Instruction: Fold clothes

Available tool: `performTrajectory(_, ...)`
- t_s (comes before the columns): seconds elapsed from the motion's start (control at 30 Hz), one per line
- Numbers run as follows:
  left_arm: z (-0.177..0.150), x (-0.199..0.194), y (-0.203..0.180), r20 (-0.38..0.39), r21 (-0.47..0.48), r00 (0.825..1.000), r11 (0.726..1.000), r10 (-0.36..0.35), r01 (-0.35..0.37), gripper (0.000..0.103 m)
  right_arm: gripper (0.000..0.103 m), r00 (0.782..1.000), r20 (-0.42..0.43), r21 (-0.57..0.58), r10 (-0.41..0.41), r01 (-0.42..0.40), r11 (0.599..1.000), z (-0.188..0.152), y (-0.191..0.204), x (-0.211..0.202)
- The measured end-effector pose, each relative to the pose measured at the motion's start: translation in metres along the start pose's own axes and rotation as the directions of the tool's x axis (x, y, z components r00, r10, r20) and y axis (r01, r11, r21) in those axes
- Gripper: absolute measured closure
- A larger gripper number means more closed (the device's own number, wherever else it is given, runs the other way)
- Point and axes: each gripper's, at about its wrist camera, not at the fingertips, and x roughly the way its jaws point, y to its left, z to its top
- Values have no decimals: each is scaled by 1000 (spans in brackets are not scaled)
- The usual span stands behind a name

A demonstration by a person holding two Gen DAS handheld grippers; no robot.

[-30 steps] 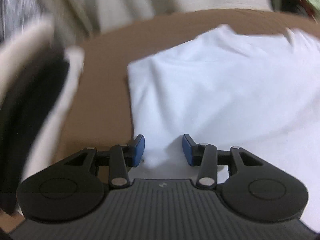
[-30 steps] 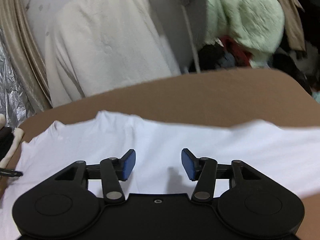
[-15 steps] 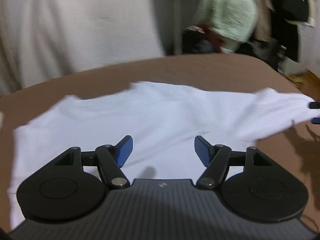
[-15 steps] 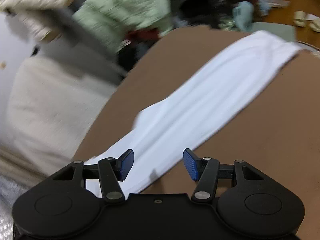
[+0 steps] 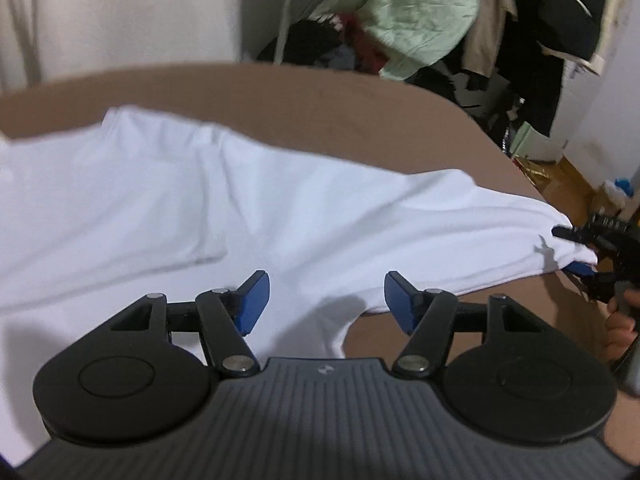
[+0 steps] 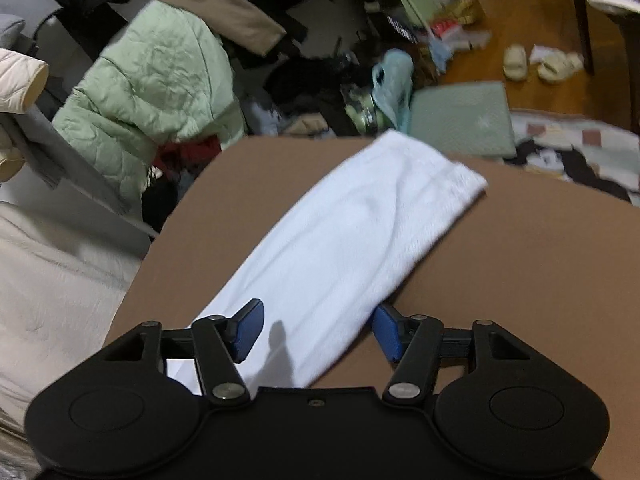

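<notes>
No readable text, number or brand shows in either view. The left gripper (image 5: 324,300) carries a small pale emblem on its ribbed body — too tiny to read, perhaps a logo — and the floor clutter is blurred.

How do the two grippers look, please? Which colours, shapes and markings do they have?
Both the left gripper and the right gripper have black linkage arms with silver pivot pins, two round black discs and blue pads. The left body is ribbed grey with a small logo; the right body is plain black.
</notes>
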Motion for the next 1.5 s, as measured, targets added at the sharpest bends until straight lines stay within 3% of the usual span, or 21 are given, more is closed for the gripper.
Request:
performTrajectory(0.07, -2, 1, 13, -16, -47, 1000, 999, 6, -7, 40, 96, 1000, 25, -66, -12, 13, 998, -1, 3, 7)
performTrajectory(0.2, -5, -31, 50, -28, -91, 999, 995, 34, -36, 40, 96, 993, 118, -161, 25, -5, 987, -5, 20, -4)
performTrajectory(0.27, -6, -64, 72, -32, -85, 999, 996, 9, -11, 40, 96, 987, 146, -258, 61, -21, 966, -10, 46, -18)
performTrajectory(0.4, -16, -135, 118, 63, -114, 996, 992, 58, -51, 39, 96, 969, 148, -422, 196, -118, 899, -43, 106, -48)
performTrajectory(0.47, -26, -161, 143, 87, -182, 993, 981, 79, -62, 39, 96, 948, 108, -502, 300, -209, 839, -74, 147, -63)
performTrajectory(0.5, -31, -169, 153, 86, -210, 992, 975, 89, -69, 39, 96, 932, 83, -541, 352, -254, 801, -91, 167, -71)
performTrajectory(0.57, -46, -178, 170, 47, -235, 991, 965, 127, -112, 36, 97, 888, -5, -662, 459, -347, 664, -138, 214, -88)
performTrajectory(0.67, -73, -181, 176, -20, -160, 958, 945, 285, -284, 36, 97, 880, -151, -824, 450, -364, 435, -226, 270, -104)
performTrajectory(0.73, -95, -186, 183, 3, -141, 954, 945, 299, -295, 36, 97, 868, -240, -863, 435, -396, 315, -273, 284, -108)
performTrajectory(0.83, -118, -188, 207, 5, -258, 966, 934, 258, -248, 36, 97, 849, -336, -886, 409, -432, 169, -330, 294, -113)
performTrajectory(0.9, -122, -183, 220, -18, -299, 962, 917, 272, -264, 36, 95, 835, -420, -861, 356, -491, 136, -346, 295, -107)
performTrajectory(0.97, -122, -181, 226, -11, -306, 957, 911, 288, -278, 36, 81, 830, -486, -832, 274, -536, 145, -353, 290, -98)
performTrajectory(1.03, -123, -183, 226, 11, -299, 958, 915, 288, -272, 36, 79, 836, -503, -834, 219, -536, 131, -352, 278, -104)
performTrajectory(1.1, -122, -184, 222, 25, -283, 959, 922, 283, -265, 36, 59, 863, -453, -880, 225, -473, 44, -343, 264, -126)
performTrajectory(1.13, -123, -183, 218, 32, -269, 960, 927, 279, -261, 36, 39, 877, -419, -901, 233, -434, 16, -336, 256, -138)
performTrajectory(1.17, -123, -182, 215, 39, -255, 961, 932, 275, -256, 36, 34, 888, -394, -911, 236, -412, 27, -324, 248, -144)
performTrajectory(1.23, -125, -176, 203, 49, -241, 964, 940, 260, -241, 34, 34, 908, -344, -929, 239, -366, 52, -300, 234, -157)
performTrajectory(1.27, -126, -172, 196, 52, -233, 967, 944, 251, -233, 30, 35, 923, -322, -933, 213, -347, 96, -287, 228, -152)
performTrajectory(1.33, -131, -161, 176, 41, -178, 967, 954, 251, -240, 30, 38, 947, -280, -942, 154, -302, 144, -270, 213, -138)
performTrajectory(1.4, -135, -156, 157, 60, -112, 966, 964, 250, -242, 29, 41, 970, -237, -962, 58, -243, 128, -267, 205, -115)
performTrajectory(1.5, -133, -156, 133, 133, -34, 969, 978, 208, -205, 25, 42, 967, -253, -955, -27, -245, 166, -262, 198, -93)
